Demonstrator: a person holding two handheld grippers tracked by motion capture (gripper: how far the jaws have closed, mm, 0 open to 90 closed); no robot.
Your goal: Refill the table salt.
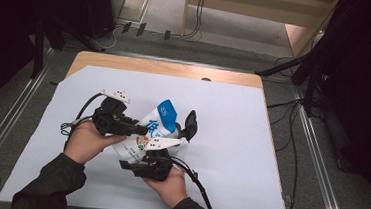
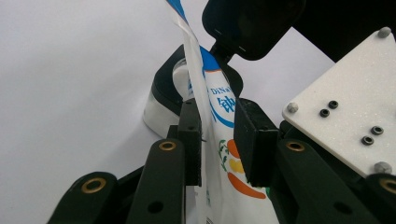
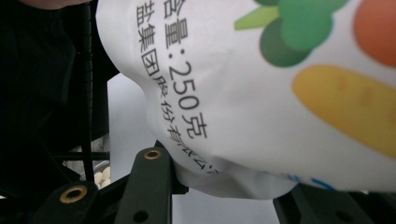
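Observation:
A white bag (image 1: 162,116) with a blue top and vegetable pictures hangs tilted between both grippers over the white sheet. My left gripper (image 1: 139,128) comes in from the left, shut on the bag's middle (image 2: 219,116), with a pad (image 2: 189,140) on each side of it. From below, my right gripper (image 1: 144,156) is shut on the bag's lower end (image 3: 243,93), which bulges above its jaws. The bag's blue top reaches down to the mouth of a black-rimmed container (image 2: 161,88). The container's black flip lid (image 2: 252,23) stands open (image 1: 190,125).
A white sheet (image 1: 231,138) covers most of the wooden table (image 1: 166,68). The right gripper's cable (image 1: 197,183) trails toward the near edge. Black stands and cables (image 1: 296,68) line the floor at the right.

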